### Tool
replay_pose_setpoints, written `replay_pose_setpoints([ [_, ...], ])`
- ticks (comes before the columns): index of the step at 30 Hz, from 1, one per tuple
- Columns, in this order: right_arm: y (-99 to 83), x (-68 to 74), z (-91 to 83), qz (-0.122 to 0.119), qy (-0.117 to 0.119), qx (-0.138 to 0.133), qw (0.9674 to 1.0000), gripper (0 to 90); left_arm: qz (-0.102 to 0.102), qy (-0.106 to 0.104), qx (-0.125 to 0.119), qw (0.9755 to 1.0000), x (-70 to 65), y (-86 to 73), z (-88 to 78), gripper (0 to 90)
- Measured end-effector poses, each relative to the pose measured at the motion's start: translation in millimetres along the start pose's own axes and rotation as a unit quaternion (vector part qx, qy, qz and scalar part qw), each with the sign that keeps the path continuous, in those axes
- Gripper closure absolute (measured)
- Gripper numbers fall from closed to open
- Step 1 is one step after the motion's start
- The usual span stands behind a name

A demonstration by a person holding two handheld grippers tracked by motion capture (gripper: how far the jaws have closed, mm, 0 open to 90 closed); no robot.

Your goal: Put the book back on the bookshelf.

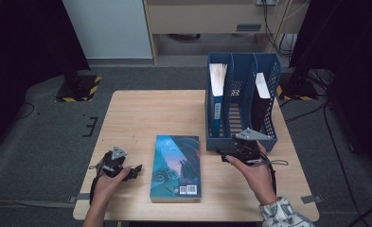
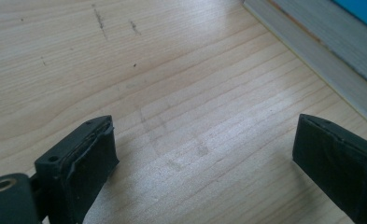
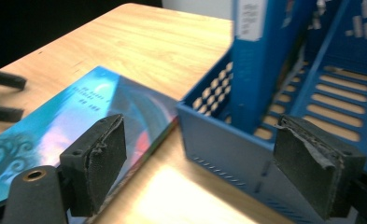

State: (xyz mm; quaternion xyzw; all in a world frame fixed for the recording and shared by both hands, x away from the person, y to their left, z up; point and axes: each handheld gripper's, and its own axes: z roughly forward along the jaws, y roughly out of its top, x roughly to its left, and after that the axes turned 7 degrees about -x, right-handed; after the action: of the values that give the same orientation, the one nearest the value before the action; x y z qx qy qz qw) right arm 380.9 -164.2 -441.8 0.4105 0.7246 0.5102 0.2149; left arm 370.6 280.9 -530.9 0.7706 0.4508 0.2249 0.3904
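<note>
A book with a teal and blue picture cover point(image 1: 176, 166) lies flat near the table's front middle. My left gripper point(image 1: 135, 171) rests low on the table just left of the book, jaws pointing at it and open. In the left gripper view only bare wood lies between my jaws point(image 2: 204, 158), and the book's page edge point(image 2: 321, 46) runs across the upper right. My right gripper point(image 1: 225, 155) hovers open between the book's far right corner and the blue file rack point(image 1: 272, 90). In the right gripper view the open jaws point(image 3: 204, 154) frame the book point(image 3: 78, 126) and the rack's front corner point(image 3: 228, 135).
The rack stands at the table's back right. A blue-spined book point(image 1: 217, 94) stands upright in its left slot and a dark one point(image 1: 261, 101) in its right slot. The wooden table point(image 1: 150, 113) is bare at the back left. Grey floor, stands and cables surround it.
</note>
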Motion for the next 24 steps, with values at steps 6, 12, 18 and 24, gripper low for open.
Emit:
replay_pose_setpoints([
  [6, -11.7, 13.2, 8.4, 0.0, 0.026, 0.023, 0.9994, 13.4, -0.001, -0.012, -0.038, 0.9992, -15.2, 9.9, -16.4, 9.0],
  [12, -21.2, 30.1, 18.9, -0.008, 0.053, 0.038, 0.9978, 15.6, 0.0, -0.064, -0.066, 0.9958, -44.1, 24.2, -18.2, 12.0],
  [18, -36.7, 48.9, 36.5, -0.006, 0.098, 0.077, 0.9922, 14.2, 0.029, -0.086, -0.052, 0.9945, -68.6, 29.6, -7.2, 11.9],
  [24, -52.9, 59.8, 54.0, 0.005, 0.13, 0.116, 0.9846, 16.3, 0.017, -0.1, -0.039, 0.9941, -68.6, 26.9, -1.7, 14.2],
])
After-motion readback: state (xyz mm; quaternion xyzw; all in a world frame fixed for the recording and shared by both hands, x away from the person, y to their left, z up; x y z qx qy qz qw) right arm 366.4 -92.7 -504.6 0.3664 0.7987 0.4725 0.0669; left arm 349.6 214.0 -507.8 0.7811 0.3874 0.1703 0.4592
